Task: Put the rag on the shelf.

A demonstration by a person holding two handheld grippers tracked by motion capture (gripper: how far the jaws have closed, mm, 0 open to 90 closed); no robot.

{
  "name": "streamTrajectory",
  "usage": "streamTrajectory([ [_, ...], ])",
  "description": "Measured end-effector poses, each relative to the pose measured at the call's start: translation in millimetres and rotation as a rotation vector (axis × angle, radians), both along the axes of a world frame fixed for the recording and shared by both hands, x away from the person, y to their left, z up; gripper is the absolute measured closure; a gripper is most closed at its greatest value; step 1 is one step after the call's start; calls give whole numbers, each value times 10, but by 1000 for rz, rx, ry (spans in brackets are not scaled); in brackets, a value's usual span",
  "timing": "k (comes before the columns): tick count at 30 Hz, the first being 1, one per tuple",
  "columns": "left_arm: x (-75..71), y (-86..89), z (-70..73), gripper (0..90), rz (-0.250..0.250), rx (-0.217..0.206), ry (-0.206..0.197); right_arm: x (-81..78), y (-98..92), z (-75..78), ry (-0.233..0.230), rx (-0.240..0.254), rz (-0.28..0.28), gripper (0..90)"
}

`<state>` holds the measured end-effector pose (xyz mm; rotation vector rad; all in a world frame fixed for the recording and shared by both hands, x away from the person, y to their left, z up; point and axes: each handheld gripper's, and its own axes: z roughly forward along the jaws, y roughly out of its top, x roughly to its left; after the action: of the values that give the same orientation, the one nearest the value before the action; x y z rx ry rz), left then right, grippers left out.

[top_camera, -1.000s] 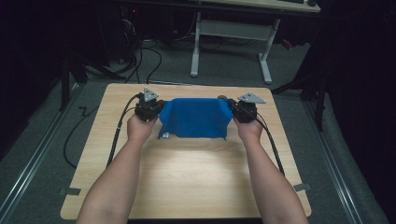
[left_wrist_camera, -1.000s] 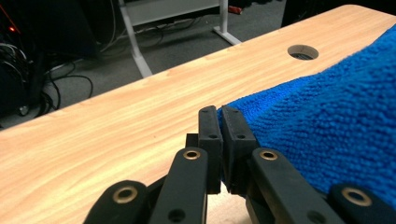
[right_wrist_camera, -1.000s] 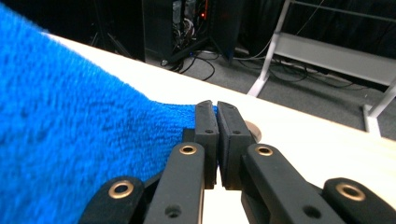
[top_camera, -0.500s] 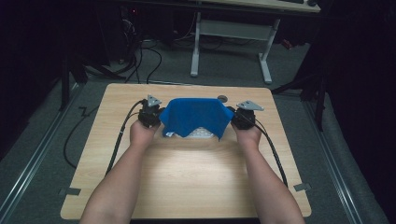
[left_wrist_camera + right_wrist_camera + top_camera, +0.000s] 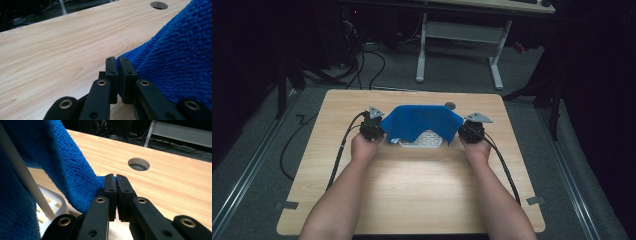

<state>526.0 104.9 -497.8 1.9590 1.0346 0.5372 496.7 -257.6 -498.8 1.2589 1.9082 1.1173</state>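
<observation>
A blue microfibre cloth [image 5: 422, 122] hangs stretched between two hand-held grippers over the far half of the wooden worktop [image 5: 412, 195]. The left gripper [image 5: 117, 75] has its fingers [image 5: 111, 72] clenched on the cloth's edge, and the right gripper [image 5: 115, 195] likewise has its fingers [image 5: 110, 192] pinched tight on the cloth's opposite corner. Under the cloth's near hem lies a white perforated tray [image 5: 422, 140], flat on the worktop and partly covered; its near rim and grid of holes peek out. The cable hole [image 5: 450, 105] in the worktop sits just beyond the cloth's far edge.

The step in hand looks like moving the cloth across the tray, either to cover it or to lift it off; which cannot be told from these views alone. To do it well, both grippers should keep level with each other and hold an even pull, so the cloth stays taut and does not sag onto the tray in a bunch. Each grip is close to the cloth's edge, so a sharp tug could slip the fabric out; a slow, matched motion of both hands is safer. The looped pile may catch on the tray's rim, so the cloth's hem is better carried slightly above the tray than dragged across it.
</observation>
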Motion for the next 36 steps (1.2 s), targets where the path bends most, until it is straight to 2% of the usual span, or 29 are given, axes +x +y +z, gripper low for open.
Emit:
streamTrajectory([
  [1,-1,1,0,817,3,-1,1,-3,3,-7,3,0,7,857],
  [4,-16,6,8,797,6,-1,-5,-8,-1,10,3,6,0,811],
  [7,-31,34,44,677,41,-20,-1,-26,-31,69,2,22,-21,722],
  [10,-44,45,70,619,51,-21,1,-49,-73,128,-5,37,-34,688],
  [12,-72,47,94,601,60,-11,-13,-62,-85,151,-8,40,-38,675],
  [17,-148,122,142,590,87,-18,-21,-135,-149,306,-28,50,-54,615],
  [27,-249,244,123,568,109,-19,-21,-225,-201,446,-55,38,-70,588],
  [29,-260,258,116,565,112,-19,-21,-228,-201,448,-54,39,-70,588],
  [32,-284,287,95,554,116,-17,-26,-240,-192,410,-41,14,-71,589],
  [36,-322,346,53,552,134,-10,-25,-265,-207,363,-49,17,-77,600],
])
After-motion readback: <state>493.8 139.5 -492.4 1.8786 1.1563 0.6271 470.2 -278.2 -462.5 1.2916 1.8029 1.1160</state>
